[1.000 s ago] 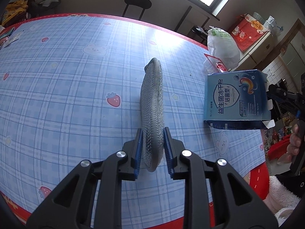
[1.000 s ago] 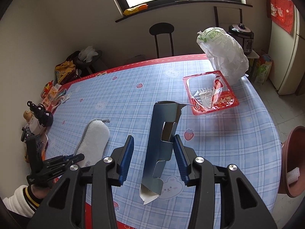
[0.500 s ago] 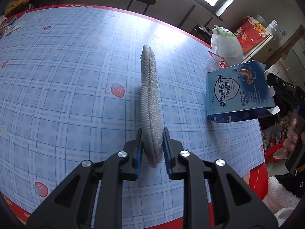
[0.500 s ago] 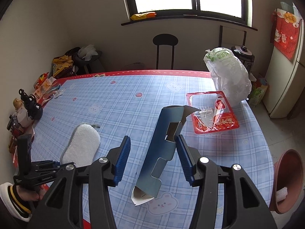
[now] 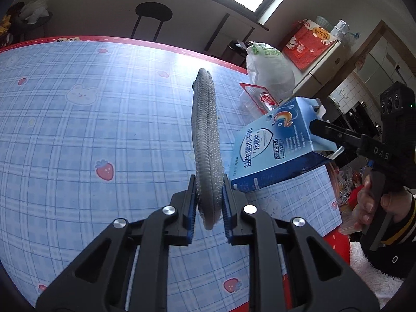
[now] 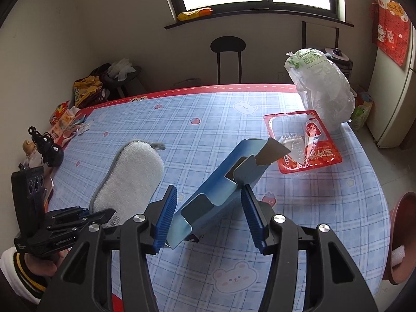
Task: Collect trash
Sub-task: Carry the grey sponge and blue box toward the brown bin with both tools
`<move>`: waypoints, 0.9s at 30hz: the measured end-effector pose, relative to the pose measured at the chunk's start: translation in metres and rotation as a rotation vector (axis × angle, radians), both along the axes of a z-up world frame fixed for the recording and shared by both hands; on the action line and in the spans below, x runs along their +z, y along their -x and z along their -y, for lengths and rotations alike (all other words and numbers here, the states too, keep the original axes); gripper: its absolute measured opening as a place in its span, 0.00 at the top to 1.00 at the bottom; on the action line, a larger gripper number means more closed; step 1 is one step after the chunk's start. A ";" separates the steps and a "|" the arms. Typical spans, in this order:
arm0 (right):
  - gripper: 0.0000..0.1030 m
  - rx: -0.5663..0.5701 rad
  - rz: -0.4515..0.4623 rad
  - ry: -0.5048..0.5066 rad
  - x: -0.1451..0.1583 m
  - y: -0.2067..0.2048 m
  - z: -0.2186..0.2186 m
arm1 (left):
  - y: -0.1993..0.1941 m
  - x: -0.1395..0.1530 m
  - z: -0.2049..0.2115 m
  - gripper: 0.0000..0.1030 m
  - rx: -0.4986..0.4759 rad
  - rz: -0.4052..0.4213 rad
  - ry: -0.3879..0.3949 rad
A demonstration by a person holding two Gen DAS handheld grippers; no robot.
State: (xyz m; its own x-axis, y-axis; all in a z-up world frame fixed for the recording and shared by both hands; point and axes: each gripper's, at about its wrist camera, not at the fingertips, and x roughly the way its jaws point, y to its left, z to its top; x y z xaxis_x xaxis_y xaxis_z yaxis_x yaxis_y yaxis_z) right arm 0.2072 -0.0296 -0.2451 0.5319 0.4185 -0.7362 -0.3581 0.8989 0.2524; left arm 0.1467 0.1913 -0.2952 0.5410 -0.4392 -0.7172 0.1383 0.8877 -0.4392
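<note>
Holding: left gripper [image 5: 206,202] has its fingers clamped on the near end of a grey-edged white fluffy oval pad [image 5: 205,140], pad on edge and lifted off the tabletop [image 5: 78,130], prob. to carry it off as trash.
Right side: right gripper [image 6: 208,215] has fingers wide apart around a flattened blue cardboard box [image 6: 223,189]; box tilted, left pad looks to touch it, right side unclear, so can't tell if it's truly gripped.
Bin: reddish-brown round bin [image 6: 400,236] sits below the tabletop edge at right, likely drop spot.
Others: red plastic food tray w/ wrapper [image 6: 303,143] and white knotted plastic bag [image 6: 322,91] wait at far right, well apart from both grippers.
In the way: nothing betw. box and bin; flaps could snag on the fingers.
</note>
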 end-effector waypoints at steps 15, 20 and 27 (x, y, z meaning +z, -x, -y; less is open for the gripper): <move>0.82 -0.036 -0.134 -0.076 -0.025 -0.014 0.010 | -0.024 -0.010 0.037 0.80 -0.079 -0.029 -0.003; 0.82 -0.023 -0.085 -0.051 -0.012 -0.009 0.013 | -0.011 0.000 0.018 0.80 -0.005 -0.016 0.001; 0.82 -0.011 -0.042 -0.040 0.002 0.000 0.018 | 0.013 0.012 -0.011 0.80 0.088 -0.007 -0.007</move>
